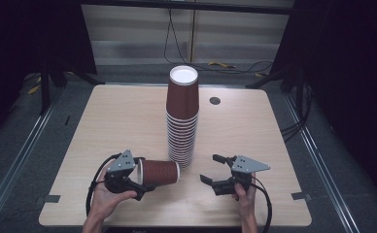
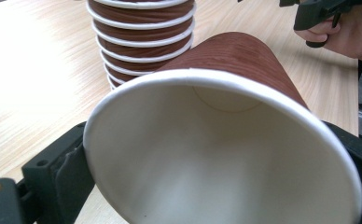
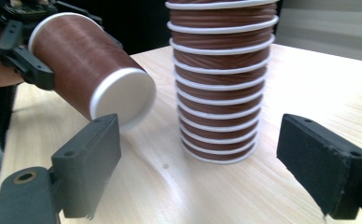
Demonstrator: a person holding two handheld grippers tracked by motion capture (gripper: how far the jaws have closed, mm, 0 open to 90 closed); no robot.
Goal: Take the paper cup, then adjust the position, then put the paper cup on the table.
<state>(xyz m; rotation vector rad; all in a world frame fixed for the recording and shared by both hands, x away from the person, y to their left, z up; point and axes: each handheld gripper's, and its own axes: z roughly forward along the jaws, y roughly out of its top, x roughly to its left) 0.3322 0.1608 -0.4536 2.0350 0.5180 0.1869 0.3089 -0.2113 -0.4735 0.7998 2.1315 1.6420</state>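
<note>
Wooden worktop [image 1: 104, 126] carries one tall cup stack [image 1: 182, 119]. Left hand-held gripper [image 1: 137, 180], lying level, pinches one cup [image 1: 160, 171] by its rim; right hand-held gripper [image 1: 213, 168], also level, is spread and holds nothing.

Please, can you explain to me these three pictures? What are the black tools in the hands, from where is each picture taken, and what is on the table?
A person holds a hand-operated gripper in each hand; there is no robot arm. The high view looks down on the wooden table. The other two pictures come from cameras riding on each gripper. On the table stands a tall stack of upside-down brown paper cups. The left gripper holds a single cup on its side, fingers clamped at its rim. The right gripper is open and empty, facing the stack.
</note>
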